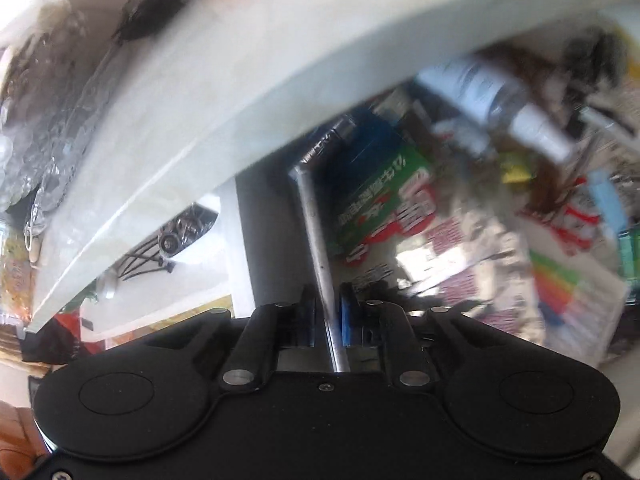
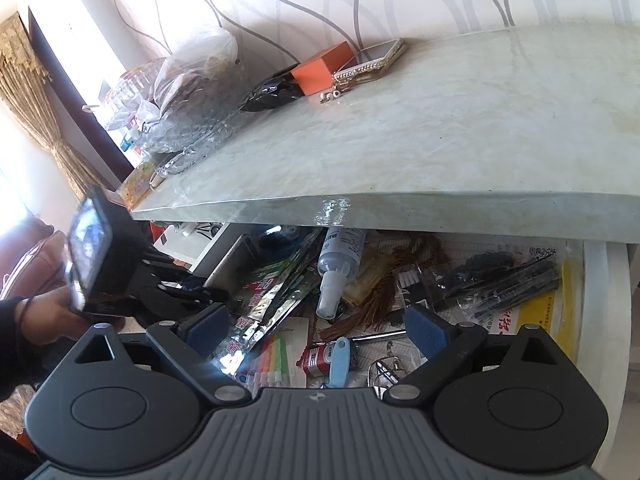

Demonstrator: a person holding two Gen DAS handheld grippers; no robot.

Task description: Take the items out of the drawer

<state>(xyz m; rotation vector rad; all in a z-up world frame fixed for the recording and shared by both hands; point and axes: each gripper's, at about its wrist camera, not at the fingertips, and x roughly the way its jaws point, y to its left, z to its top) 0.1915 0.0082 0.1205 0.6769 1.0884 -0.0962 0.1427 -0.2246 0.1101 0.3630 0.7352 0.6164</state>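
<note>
Left claw (image 1: 327,312): jaws nearly together, clamped on a thin metal rod (image 1: 314,232); the rod runs up from between the pads and bends at its far end, an L shape.
Metal rod, position: lifted over the left edge of the open drawer (image 2: 600,280), just under the worktop (image 2: 400,140) lip; far end near a green-and-red packet (image 1: 380,200).
Left wrist view: blurred on the drawer side; small items hard to tell apart.
Right claw (image 2: 318,326): jaws wide apart, nothing between the blue pads; hangs over the front of the drawer.
Drawer: pulled out below the worktop, crowded with loose things.
Drawer contents: white spray bottle (image 2: 338,264) near the middle, tilted, nozzle toward the camera; foil packets (image 2: 276,296) to its left; brown tassel (image 2: 368,296) to its right; black pens in a clear sleeve (image 2: 512,280) and a yellow booklet (image 2: 552,312) at the right.
Front of drawer: light-blue tag (image 2: 340,362) lying on a red battery (image 2: 320,358).
Worktop: orange box (image 2: 320,68), phone in a jewelled case (image 2: 376,54), clear plastic bags (image 2: 192,80) at the far left.
Person: a hand (image 2: 52,316) in a dark sleeve holds the left claw's body at the left edge of the right wrist view.
</note>
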